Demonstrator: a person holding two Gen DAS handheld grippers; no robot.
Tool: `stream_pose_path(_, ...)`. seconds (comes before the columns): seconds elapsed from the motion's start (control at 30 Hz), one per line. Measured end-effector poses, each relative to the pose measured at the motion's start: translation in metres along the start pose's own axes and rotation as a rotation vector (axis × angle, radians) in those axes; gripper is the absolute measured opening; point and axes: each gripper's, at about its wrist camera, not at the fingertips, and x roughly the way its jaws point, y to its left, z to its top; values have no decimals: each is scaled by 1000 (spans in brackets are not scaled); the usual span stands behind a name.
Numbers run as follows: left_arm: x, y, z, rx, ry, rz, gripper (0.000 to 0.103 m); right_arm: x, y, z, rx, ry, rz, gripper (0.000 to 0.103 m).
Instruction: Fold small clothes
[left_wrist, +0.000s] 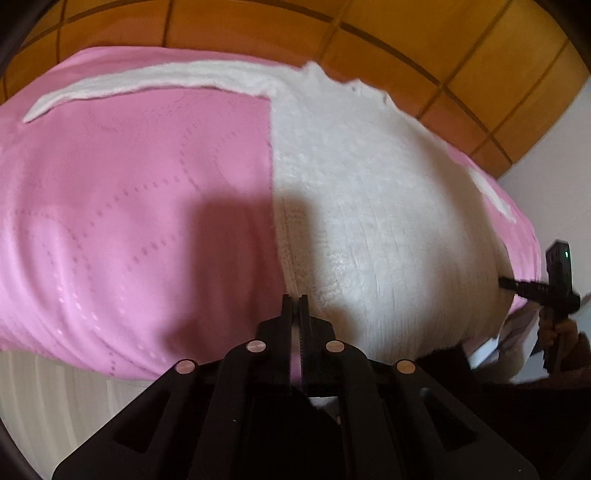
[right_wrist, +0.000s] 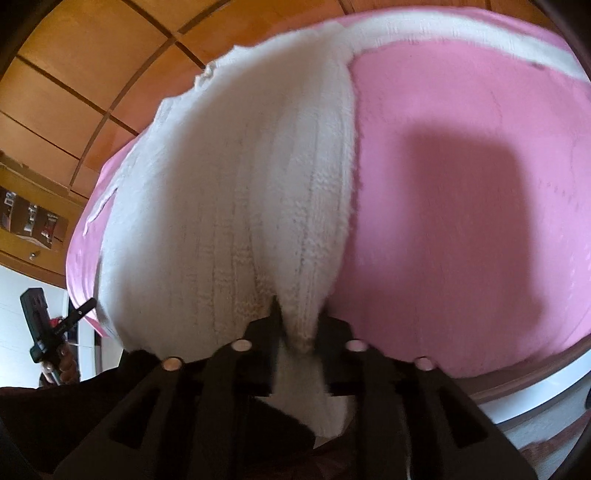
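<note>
Only in the right wrist view do we see the right gripper (right_wrist: 295, 325) pinching a fold of the white knit garment (right_wrist: 229, 206). The left gripper (left_wrist: 294, 306) is shut, perhaps on its hem. It lies fuzzy, ribbed, centre-frame on the pink bedspread (left_wrist: 129, 221).

one white knitted garment (left_wrist: 369, 206), one pink bedspread (left_wrist: 129, 221) under it, two black grippers, left gripper (left_wrist: 294, 301) and right gripper (right_wrist: 295, 325), one hand (left_wrist: 554, 332) visible on a gripper handle, one wooden panelled wall (left_wrist: 424, 40)
</note>
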Motion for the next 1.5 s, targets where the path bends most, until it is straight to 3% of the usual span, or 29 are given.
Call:
stream_pose_path(0.03,-5,7,4,-23,-14,-16,2,-6,-1,1,-6,-16,-14,38)
stream_pose_path(0.07,-10,11,5,-42,-29,-14,6,-12,1,6,-6,-48,-33,51)
stream_pose_path(0.13,-18,32,17,-127,-74,9,41,-20,7,14,-7,-100,-51,57)
stream_pose_path(0.2,-26,55,27,-218,-126,55,55,-22,17,23,-16,-146,-55,65)
stream_pose_path(0.33,-40,104,50,-382,-223,176,55,-10,54,37,-57,-181,39,70)
stream_pose_path(0.4,-49,130,64,-451,-278,257,55,8,78,42,-83,-171,95,77)
stream_pose_path(0.57,-64,185,97,-551,-364,360,55,62,135,44,-168,-102,151,76)
stream_pose_path(0.83,-49,287,149,-822,-366,291,48,94,146,24,-196,-66,117,86)
stream_pose_path(1.03,-36,324,169,-992,-419,222,48,97,143,30,-142,-45,148,90)
stream_pose_path(1.07,-36,326,172,-997,-431,222,41,98,144,30,-147,-44,143,93)
stream_pose_path(1.1,-36,328,177,-984,-425,245,16,98,146,30,-153,-43,138,95)
stream_pose_path(1.13,-35,330,182,-958,-406,287,5,99,149,31,-158,-44,133,96)
stream_pose_path(1.2,-41,334,186,-953,-421,356,4,100,153,29,-172,-46,120,98)
stream_pose_path(1.37,-67,330,188,-944,-479,397,4,102,154,29,-173,-54,125,99)
stream_pose_path(1.43,-76,306,198,-859,-503,400,4,102,153,29,-167,-57,130,99)
stream_pose_path(1.5,-77,269,215,-751,-526,351,4,101,152,29,-163,-61,135,99)
